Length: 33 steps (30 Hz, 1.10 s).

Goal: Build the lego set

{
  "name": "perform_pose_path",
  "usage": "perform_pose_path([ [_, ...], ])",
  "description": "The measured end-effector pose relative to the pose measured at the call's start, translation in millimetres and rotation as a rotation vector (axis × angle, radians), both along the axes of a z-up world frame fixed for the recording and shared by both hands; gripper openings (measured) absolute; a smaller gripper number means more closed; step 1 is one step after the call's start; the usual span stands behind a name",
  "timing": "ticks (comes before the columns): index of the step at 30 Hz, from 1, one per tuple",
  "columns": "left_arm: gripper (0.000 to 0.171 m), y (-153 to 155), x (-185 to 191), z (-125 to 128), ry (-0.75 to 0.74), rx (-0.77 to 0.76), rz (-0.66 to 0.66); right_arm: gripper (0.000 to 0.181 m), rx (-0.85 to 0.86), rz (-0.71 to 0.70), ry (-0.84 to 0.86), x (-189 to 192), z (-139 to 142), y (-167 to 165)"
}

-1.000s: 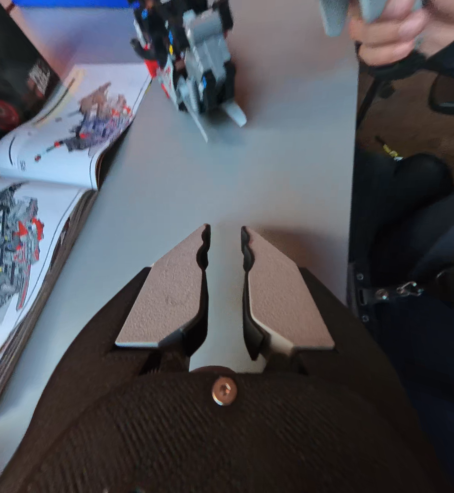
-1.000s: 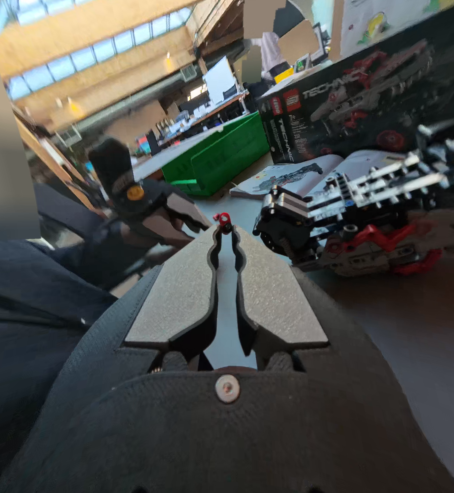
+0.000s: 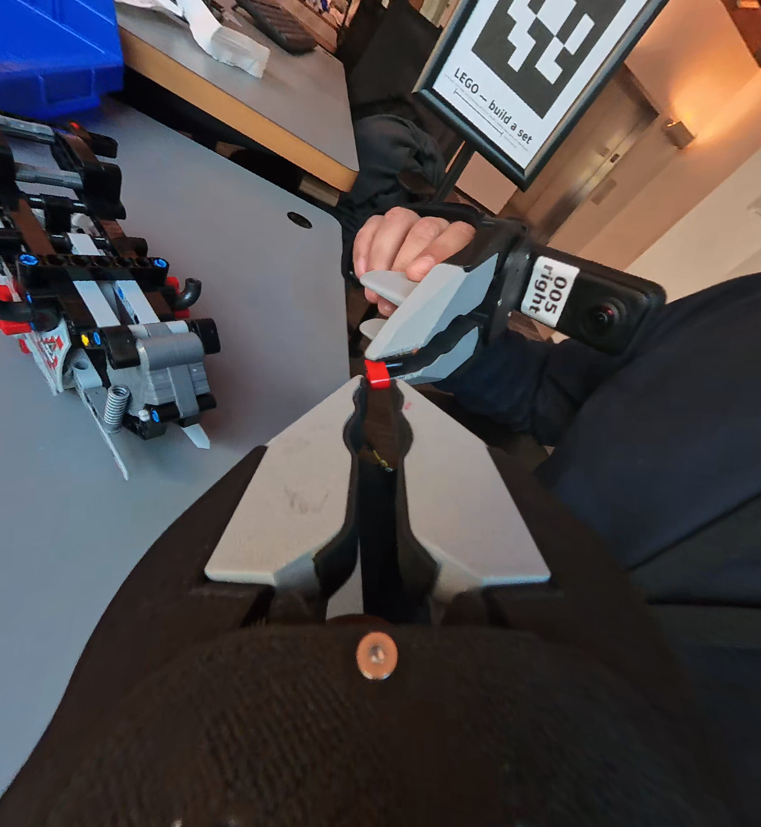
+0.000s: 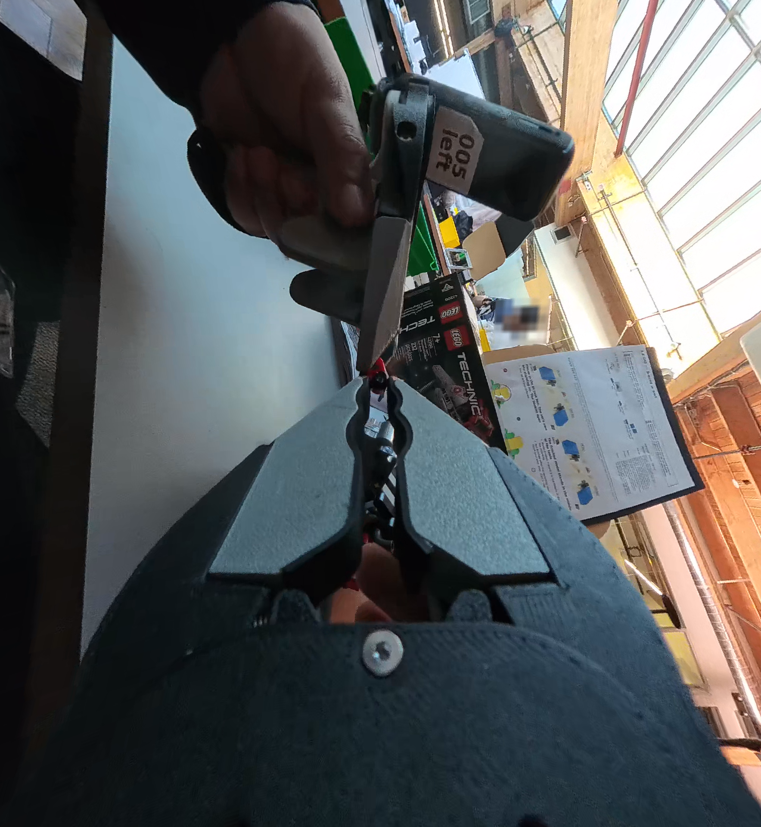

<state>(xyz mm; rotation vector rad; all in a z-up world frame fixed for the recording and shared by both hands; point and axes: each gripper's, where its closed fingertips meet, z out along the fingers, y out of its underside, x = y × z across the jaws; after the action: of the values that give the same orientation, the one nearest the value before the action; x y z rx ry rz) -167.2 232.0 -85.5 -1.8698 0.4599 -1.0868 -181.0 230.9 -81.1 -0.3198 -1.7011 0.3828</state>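
**A red peg passed jaw to jaw, off the tabletop's edge**

The pale grey tabletop (image 3: 244,268) carries the half-built lego model (image 3: 101,313), a black, grey and white beam frame with red trim and a small metal spring at its near corner. It lies well apart from the action, and nothing touches it.

The two tools meet tip to tip past the tabletop's edge, above the person's dark-trousered lap. The left gripper (image 3: 378,385), black-bodied with grey finger plates, has its jaws drawn narrow. Its tips sit right against the part, but I cannot tell whether they are pinching it yet. The right gripper (image 4: 377,385), of the same build, comes in from the side with its jaws clamped on the small red lego piece (image 3: 377,375), which seems to have a dark stub gripped between the tips.

To my eye this is a handover or a regrip, so the peg can be turned for fitting.

Doing it well looks simple but fussy:

- The left jaws should close firmly on the red head before the right lets go.
- The right should then release slowly and draw straight back, so the peg is not twisted.
- With only lap and floor underneath, a slip would lose the piece, so moving back over the tabletop first would be safer.
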Motion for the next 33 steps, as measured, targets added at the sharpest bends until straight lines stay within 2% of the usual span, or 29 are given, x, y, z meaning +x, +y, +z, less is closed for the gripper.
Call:
perform_pose_path([
  [6, 0.005, -2.8, 1.1, -1.9, -0.015, 0.013, 0.023, 0.004, -0.084, 0.038, -0.011, 1.2, -1.1, -4.5],
  [10, 0.005, -10.6, 4.1, -4.0, -0.060, -0.005, -0.005, 0.003, -0.147, 0.075, -0.098, 3.6, -5.1, -11.6],
  [12, 0.007, -13.0, 0.1, -7.2, 0.015, 0.064, 0.025, 0.004, -0.210, 0.063, -0.179, 2.3, -10.3, -11.9],
  [15, 0.014, -15.7, -5.9, -14.2, 0.239, 0.233, 0.081, 0.003, -0.385, 0.068, -0.361, 1.7, -22.7, -17.5],
  [18, 0.013, -19.8, -1.9, -24.7, 0.343, 0.265, 0.064, 0.003, -0.603, 0.101, -0.531, 1.2, -26.1, -25.6],
  [21, 0.006, -23.3, 0.9, -23.9, 0.306, 0.269, 0.042, 0.003, -0.720, 0.145, -0.627, 2.3, -22.9, -29.8],
  [25, 0.005, -27.4, 0.2, -18.1, 0.220, 0.242, 0.009, 0.003, -0.760, 0.179, -0.657, 1.8, -18.4, -32.9],
  [33, 0.005, -31.3, 6.2, -19.9, 0.229, 0.241, -0.030, 0.003, -0.864, 0.203, -0.789, 7.9, -19.6, -35.6],
])
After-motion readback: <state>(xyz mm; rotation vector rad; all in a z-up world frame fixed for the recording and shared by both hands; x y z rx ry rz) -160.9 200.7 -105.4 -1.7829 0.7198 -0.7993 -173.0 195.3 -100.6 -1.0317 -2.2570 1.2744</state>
